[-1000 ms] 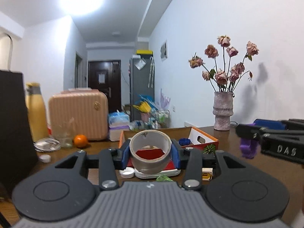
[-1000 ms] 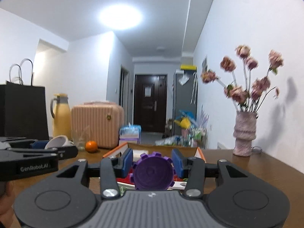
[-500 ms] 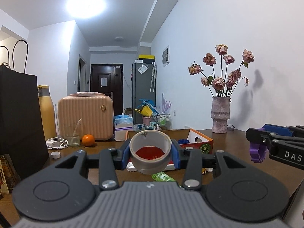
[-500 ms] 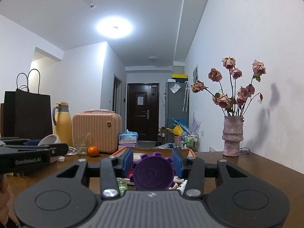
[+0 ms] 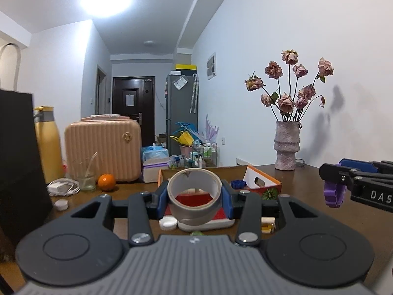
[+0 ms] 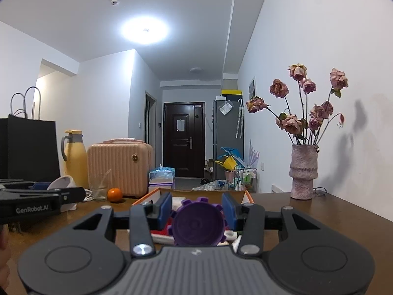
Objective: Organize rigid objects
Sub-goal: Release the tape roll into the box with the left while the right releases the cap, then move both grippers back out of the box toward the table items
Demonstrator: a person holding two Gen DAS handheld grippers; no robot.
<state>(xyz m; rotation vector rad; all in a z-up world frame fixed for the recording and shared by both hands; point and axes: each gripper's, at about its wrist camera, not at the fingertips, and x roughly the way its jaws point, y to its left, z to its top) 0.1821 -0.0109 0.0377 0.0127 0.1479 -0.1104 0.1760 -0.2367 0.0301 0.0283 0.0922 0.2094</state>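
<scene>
Left wrist view: the left gripper [image 5: 194,200] is clamped on a tape roll [image 5: 194,198], its hole facing the camera, held above the table [image 5: 307,186]. The orange box [image 5: 265,184] lies just beyond, its floor mostly hidden.

Right wrist view: the right gripper [image 6: 197,211] pinches a purple gear [image 6: 197,225], with the box [image 6: 152,194] straight ahead, largely blocked.

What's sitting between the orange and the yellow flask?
In the left wrist view, a clear glass and a white charger with its cable lie between the orange and the yellow flask.
</scene>
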